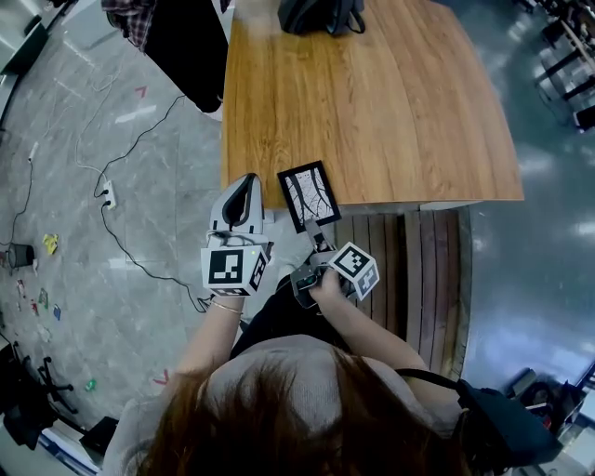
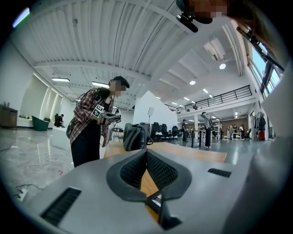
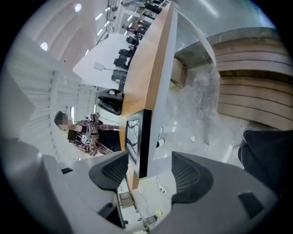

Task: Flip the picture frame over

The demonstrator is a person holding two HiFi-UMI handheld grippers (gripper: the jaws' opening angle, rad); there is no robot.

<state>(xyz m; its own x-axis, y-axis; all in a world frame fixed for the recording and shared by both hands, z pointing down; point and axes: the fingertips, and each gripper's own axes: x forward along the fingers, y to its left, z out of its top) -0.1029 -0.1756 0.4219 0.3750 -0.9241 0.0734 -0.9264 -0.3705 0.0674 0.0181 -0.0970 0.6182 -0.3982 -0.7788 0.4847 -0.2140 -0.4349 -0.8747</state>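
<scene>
The picture frame (image 1: 309, 195) is black with a white branch drawing and lies face up at the near edge of the wooden table (image 1: 390, 102), its near end jutting over the edge. My right gripper (image 1: 319, 244) is open just below that edge. In the right gripper view the frame (image 3: 137, 137) shows edge-on between the two pads (image 3: 114, 171) of the right gripper (image 3: 149, 167), which stand apart from it. My left gripper (image 1: 247, 181) is shut and empty at the table's corner, left of the frame. In the left gripper view, the left gripper (image 2: 146, 153) points level across the tabletop.
A dark bag (image 1: 321, 14) sits at the table's far end. A person in a plaid shirt (image 2: 91, 128) stands beyond the table's left side. A slatted wooden bench (image 1: 418, 270) runs under the near edge at my right. Cables (image 1: 121, 186) trail on the floor to the left.
</scene>
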